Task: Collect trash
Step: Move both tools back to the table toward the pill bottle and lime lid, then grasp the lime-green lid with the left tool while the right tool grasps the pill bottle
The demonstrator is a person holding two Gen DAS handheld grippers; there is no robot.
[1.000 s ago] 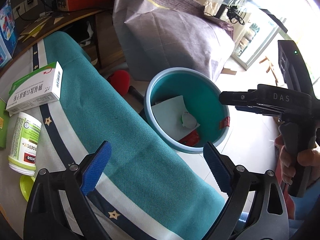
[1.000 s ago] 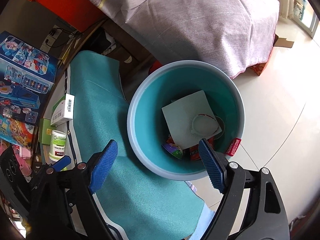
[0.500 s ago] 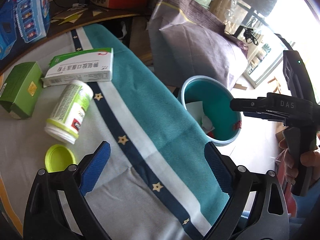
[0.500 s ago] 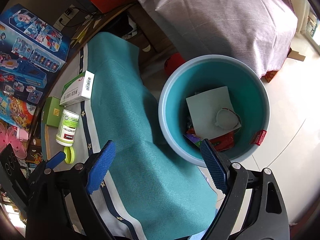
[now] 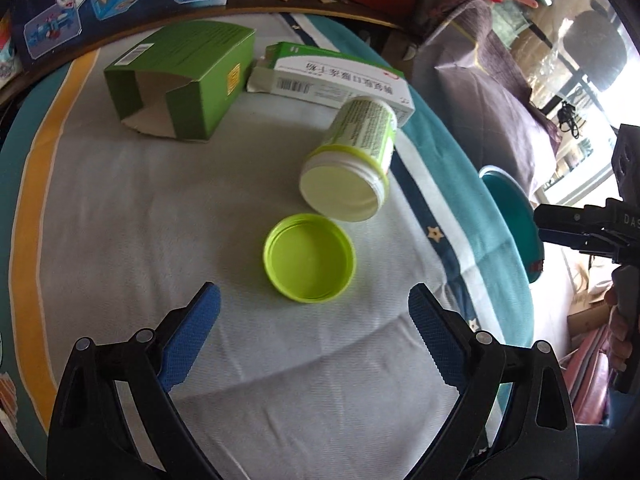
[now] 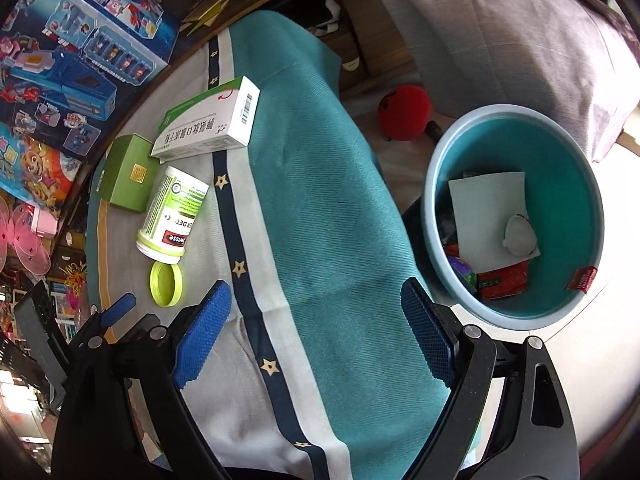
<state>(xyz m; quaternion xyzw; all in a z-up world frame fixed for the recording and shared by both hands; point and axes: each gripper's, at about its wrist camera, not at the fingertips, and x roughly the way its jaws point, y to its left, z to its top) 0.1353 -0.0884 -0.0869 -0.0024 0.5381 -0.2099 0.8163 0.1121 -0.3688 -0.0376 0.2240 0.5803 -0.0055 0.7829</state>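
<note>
On the cloth-covered table lie a lime lid (image 5: 309, 257), an uncapped white bottle (image 5: 352, 158) on its side, a white and green medicine box (image 5: 340, 76) and an open green carton (image 5: 182, 82). My left gripper (image 5: 314, 326) hovers open just short of the lid, nothing between its blue pads. In the right wrist view the same bottle (image 6: 173, 216), lid (image 6: 167, 284), medicine box (image 6: 208, 120) and carton (image 6: 128, 174) lie at the left. My right gripper (image 6: 316, 330) stands open and empty over the teal cloth. The teal bin (image 6: 584, 184) on the floor holds paper and wrappers.
Toy boxes (image 6: 72, 48) line the table's far edge. A grey covered bundle (image 6: 512, 40) and a red ball (image 6: 405, 113) sit on the floor behind the bin. In the left wrist view a hand (image 5: 620, 320) holds the right gripper's handle beside the bin's rim (image 5: 516, 216).
Both views have swung left from the bin towards the table. The bottle, lid and boxes now sit in front of my left gripper. Both grippers stayed open.
</note>
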